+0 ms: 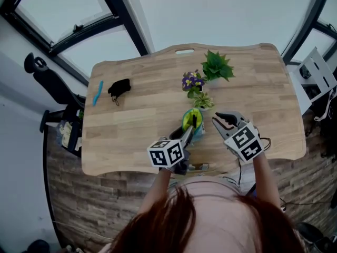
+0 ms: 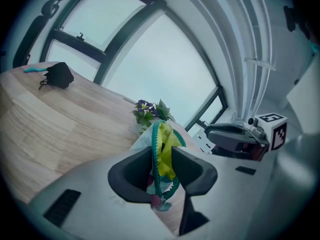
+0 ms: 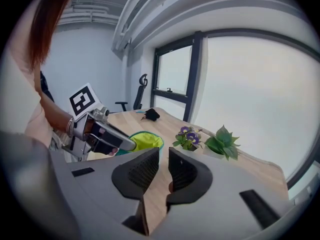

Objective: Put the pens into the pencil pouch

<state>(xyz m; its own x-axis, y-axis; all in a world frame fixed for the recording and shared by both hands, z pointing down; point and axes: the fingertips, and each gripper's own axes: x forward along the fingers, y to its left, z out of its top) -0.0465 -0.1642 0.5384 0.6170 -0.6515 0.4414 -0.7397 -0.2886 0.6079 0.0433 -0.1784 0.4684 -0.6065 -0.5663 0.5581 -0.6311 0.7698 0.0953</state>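
Pencil pouch (image 1: pixel 192 120), yellow-lined with a green zip, by the surface's (image 1: pixel 137 136) near edge: its rim stands between the left claw's (image 2: pixel 162 160) parted, unpressing jaws; right claw (image 3: pixel 164 159) narrowly apart, empty; blue pen (image 1: pixel 98 93) near the far-left corner; advised: clamp rim, keeping the mouth wide, before fetching.

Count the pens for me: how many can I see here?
1. A blue pen lies near the table's left edge in the head view, beside a small black object. More may be hidden inside the pouch at the front.
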